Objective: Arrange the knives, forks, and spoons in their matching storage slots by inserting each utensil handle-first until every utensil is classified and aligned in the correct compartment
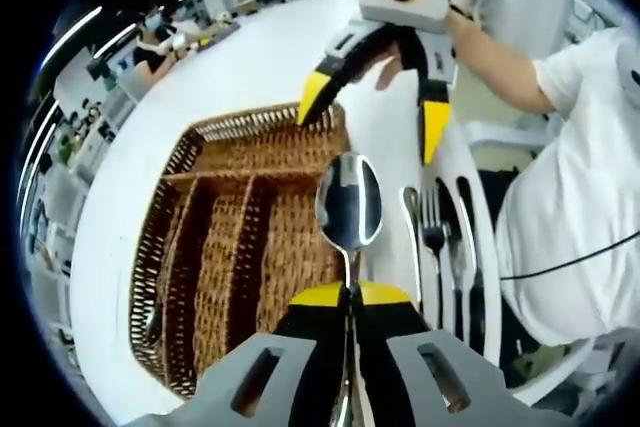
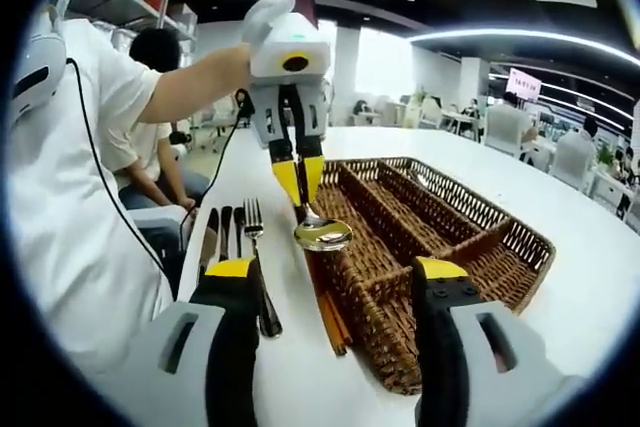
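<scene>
We see the left gripper (image 1: 350, 295) pinching a spoon (image 1: 348, 205) by its handle, bowl held out over the near edge of the wicker tray (image 1: 235, 247). The right gripper (image 2: 340, 269) hangs spread beside it. Forks and knives (image 2: 240, 237) lie on the white counter (image 2: 590, 247) alongside the tray.

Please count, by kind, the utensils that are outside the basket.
Spoon: 1, held in the left gripper
Fork: 1, on the table
Other utensils beside the fork, kind unclear: 3
Total: 5
</scene>
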A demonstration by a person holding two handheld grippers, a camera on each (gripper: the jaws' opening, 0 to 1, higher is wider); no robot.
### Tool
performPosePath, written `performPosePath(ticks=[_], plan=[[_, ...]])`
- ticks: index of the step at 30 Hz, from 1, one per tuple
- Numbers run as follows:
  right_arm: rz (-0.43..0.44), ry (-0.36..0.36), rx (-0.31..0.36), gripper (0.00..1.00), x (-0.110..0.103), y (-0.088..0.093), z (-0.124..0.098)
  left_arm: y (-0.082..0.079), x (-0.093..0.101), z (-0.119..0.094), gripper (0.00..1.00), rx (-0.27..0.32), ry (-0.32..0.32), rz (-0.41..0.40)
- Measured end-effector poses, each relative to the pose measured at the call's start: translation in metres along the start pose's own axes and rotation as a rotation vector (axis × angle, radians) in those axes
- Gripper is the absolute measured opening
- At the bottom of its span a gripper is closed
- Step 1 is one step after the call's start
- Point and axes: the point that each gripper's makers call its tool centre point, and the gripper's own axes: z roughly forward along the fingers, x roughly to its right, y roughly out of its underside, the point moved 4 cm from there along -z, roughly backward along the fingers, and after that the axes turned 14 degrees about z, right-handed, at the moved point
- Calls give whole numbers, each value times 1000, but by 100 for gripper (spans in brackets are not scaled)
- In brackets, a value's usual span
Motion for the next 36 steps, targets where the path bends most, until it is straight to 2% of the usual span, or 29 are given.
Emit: performPosePath(ticks=[12, 30, 36], plan=[[21, 18, 18, 71, 9, -10, 8, 9, -23, -10, 2, -8, -17, -14], [20, 30, 17, 79, 25, -21, 14, 13, -55, -15, 2, -20, -24, -23], [17, 21, 19, 79, 30, -25, 17, 16, -72, -15, 2, -20, -30, -28]])
